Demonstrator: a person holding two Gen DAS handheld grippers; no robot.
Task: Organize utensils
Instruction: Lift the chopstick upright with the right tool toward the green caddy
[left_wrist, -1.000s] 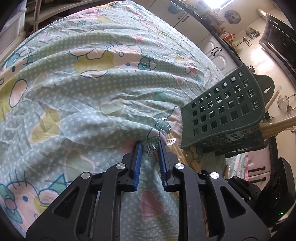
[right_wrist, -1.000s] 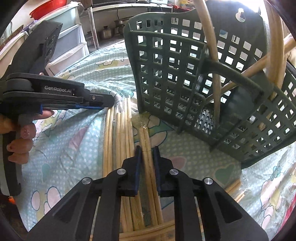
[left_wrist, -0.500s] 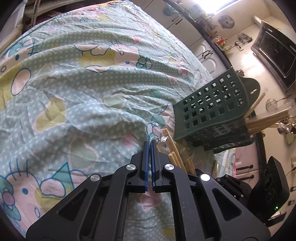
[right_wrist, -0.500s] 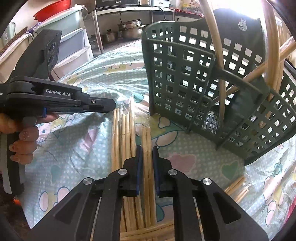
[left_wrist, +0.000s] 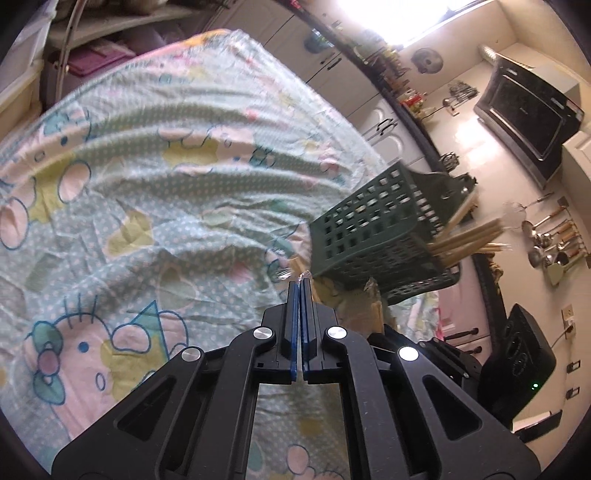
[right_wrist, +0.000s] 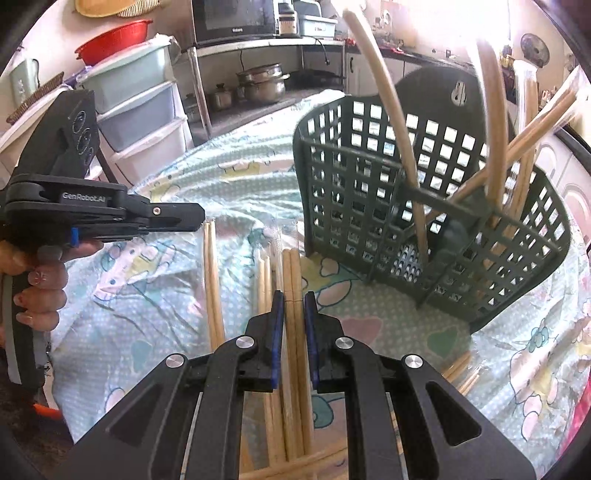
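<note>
The right tongs (right_wrist: 293, 297) are clenched on a pair of wooden chopsticks (right_wrist: 291, 269) that run forward between the blue pads (right_wrist: 277, 325), their far tips pointing toward the foot of the green basket (right_wrist: 354, 206). The left tongs (left_wrist: 300, 284) are pressed together with only a thin slit between the pads, and a scrap of clear plastic wrap (left_wrist: 305, 275) shows right at their tips; whether it is truly pinched I cannot tell. In the right wrist view the left tongs (right_wrist: 199, 218) hover above the cloth, held by a hand (right_wrist: 40, 288) at the left edge. More loose chopsticks (right_wrist: 212, 280) lie side by side on the cartoon-print cloth (left_wrist: 155, 177) covering the bench, just left of the held pair, and a few more (right_wrist: 458, 369) lie to the right, below the basket. The basket stands tilted on the cloth, with several long wooden utensils (right_wrist: 391, 122) leaning out of its compartments
</note>
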